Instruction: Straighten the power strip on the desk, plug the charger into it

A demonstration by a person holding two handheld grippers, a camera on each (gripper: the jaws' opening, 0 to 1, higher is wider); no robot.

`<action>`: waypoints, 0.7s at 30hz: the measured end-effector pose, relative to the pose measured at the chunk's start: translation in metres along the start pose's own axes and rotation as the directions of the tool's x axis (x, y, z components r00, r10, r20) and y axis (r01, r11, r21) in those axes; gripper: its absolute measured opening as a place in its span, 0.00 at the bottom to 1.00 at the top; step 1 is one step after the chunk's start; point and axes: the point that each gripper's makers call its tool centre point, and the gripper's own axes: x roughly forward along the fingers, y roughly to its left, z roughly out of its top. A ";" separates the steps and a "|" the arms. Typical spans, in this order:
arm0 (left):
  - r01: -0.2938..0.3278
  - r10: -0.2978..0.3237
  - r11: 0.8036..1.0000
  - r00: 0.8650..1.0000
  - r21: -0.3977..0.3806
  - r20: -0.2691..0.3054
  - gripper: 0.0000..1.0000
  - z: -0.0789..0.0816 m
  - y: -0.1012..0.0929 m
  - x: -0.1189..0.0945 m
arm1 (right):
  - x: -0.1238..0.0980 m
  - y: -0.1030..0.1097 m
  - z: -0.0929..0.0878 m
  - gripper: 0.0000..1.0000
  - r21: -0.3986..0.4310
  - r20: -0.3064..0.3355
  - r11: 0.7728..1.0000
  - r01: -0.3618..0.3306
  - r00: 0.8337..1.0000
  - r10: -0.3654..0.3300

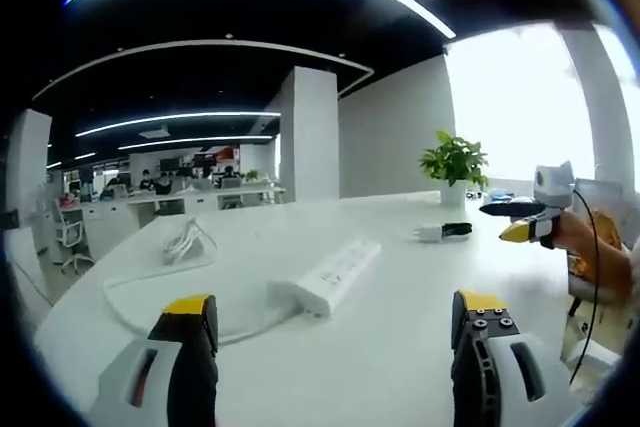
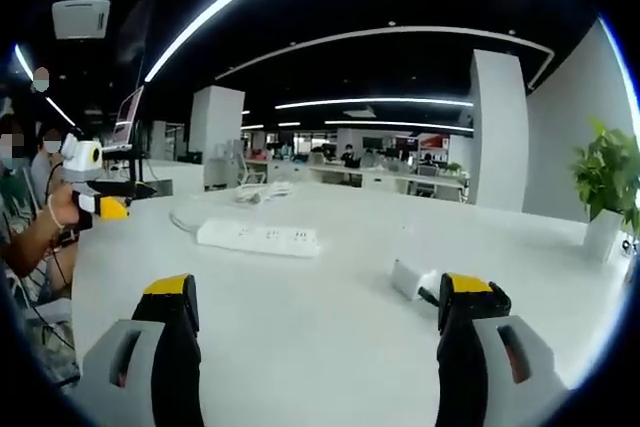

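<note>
A white power strip (image 1: 330, 275) lies at an angle on the white desk (image 1: 400, 347), a little beyond my open left gripper (image 1: 333, 305). Its white cable (image 1: 185, 243) loops to a coil at the far left. The white charger (image 1: 440, 233) with a dark lead rests further right. In the right gripper view the power strip (image 2: 258, 237) lies ahead to the left, and the charger (image 2: 410, 279) sits just inside the right jaw of my open right gripper (image 2: 318, 292), with nothing between the jaws. Each gripper appears in the other's view: right gripper (image 1: 520, 222), left gripper (image 2: 105, 199).
A potted plant (image 1: 455, 162) stands at the desk's far edge near a bright window. A hand (image 1: 590, 242) holds the right gripper over the desk's right edge. Seated people (image 2: 20, 217) are at the left edge. Office desks and chairs (image 1: 70, 232) stand beyond.
</note>
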 end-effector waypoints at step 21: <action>-0.027 0.027 0.999 1.000 -0.023 0.013 0.99 0.006 0.010 0.024 | 0.036 0.000 0.005 1.00 -0.015 0.010 0.999 -0.052 0.999 0.052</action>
